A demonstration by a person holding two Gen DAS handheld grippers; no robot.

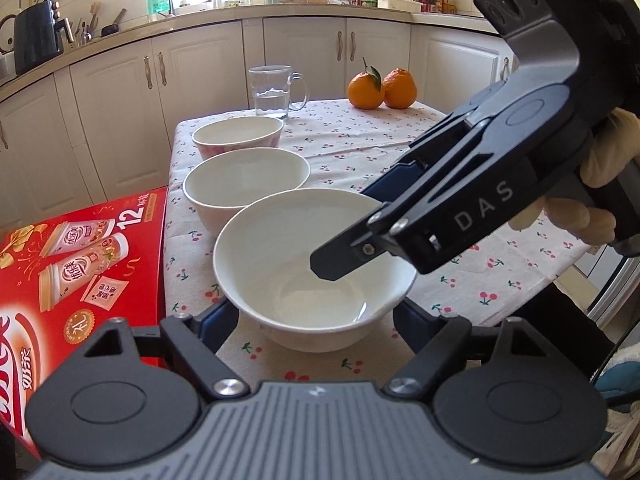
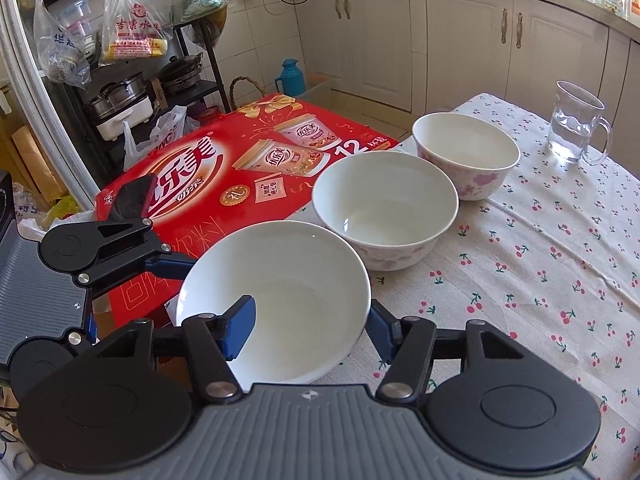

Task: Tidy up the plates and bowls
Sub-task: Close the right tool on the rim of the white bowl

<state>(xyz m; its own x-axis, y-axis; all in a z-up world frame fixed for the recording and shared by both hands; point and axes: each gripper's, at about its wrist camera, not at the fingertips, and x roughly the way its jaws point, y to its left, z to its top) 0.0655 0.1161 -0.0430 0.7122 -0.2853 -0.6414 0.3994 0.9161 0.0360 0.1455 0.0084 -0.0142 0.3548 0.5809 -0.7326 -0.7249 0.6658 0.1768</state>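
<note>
Evidently both grippers pinch the glossy round white bowl [image 1: 312,276]: left gripper [image 1: 314,322] outside, right gripper [image 2: 310,330] across its rim.

Sunlit kitchen, cream cabinets [image 1: 200,64], cherry-print tablecloth [image 1: 500,264]

My fingers [image 2: 240,330] are blue-padded on black arms, above a grey ribbed body. The near bowl [image 2: 280,300] is plain white. The middle bowl [image 2: 386,210] is white with faint pink flowers on its side; the far bowl [image 2: 466,152] is white with bolder pink blossoms. The cloth [image 2: 520,260] on the bench is off-white, dotted with small red cherries on green stems. The box [image 2: 200,184] is bright red with white lettering and gold trim. Two oranges [image 1: 382,88] sit orange, one with a green leaf. The mug [image 1: 272,90] is clear glass.
</note>
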